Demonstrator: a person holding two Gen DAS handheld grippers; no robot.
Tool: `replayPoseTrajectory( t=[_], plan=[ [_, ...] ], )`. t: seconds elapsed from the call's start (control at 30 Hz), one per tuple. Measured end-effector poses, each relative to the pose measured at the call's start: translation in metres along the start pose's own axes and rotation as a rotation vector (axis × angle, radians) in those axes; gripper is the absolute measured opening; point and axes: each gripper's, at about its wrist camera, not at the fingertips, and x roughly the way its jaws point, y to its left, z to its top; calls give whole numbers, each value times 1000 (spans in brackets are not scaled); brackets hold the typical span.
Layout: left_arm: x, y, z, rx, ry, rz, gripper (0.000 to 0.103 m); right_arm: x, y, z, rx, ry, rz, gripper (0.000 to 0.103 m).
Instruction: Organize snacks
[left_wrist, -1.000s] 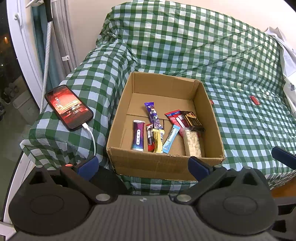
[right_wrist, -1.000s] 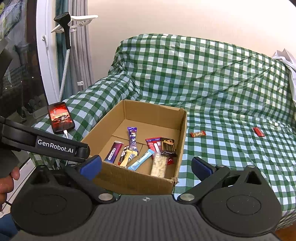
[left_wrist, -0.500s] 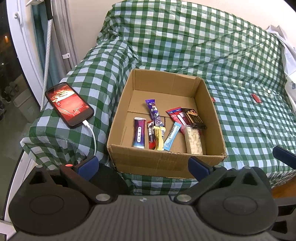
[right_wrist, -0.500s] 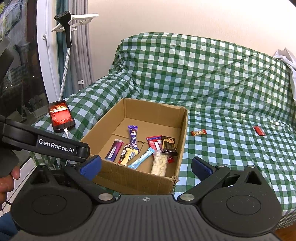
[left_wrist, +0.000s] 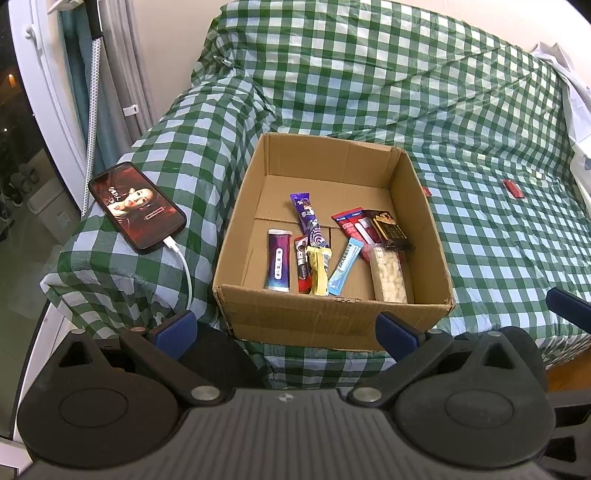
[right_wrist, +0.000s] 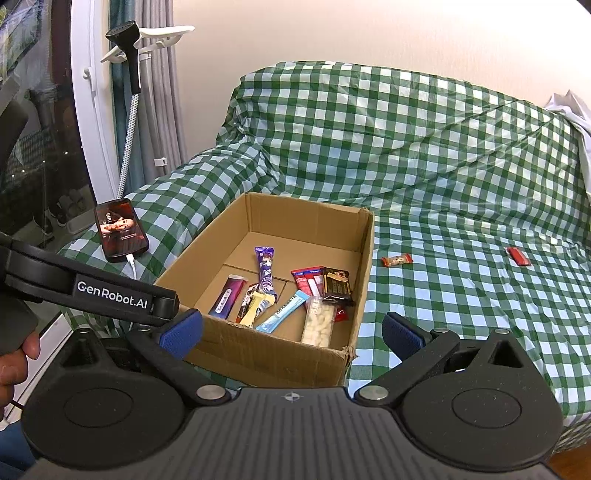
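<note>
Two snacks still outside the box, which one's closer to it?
The orange-brown wrapped snack, lying on the checked cover just beyond the cardboard box wall. The red snack lies much farther right.

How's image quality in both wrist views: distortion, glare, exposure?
Left wrist: strong fisheye bending at the edges, dark corners; box and snacks sharp; phone screen bright but readable; window at left nearly black. Right wrist: same barrel distortion, the wall evenly lit with no blown highlights; the loose bar and red wrapper on the cloth are small but in focus. No motion blur in either.
</note>
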Motion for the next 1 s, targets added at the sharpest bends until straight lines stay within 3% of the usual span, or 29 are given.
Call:
replayPoseTrajectory(
  t=[1.0],
  plan=[
    [13,-7,2,27,29,9,103,9,-5,-4,12,30,6,102]
  ],
)
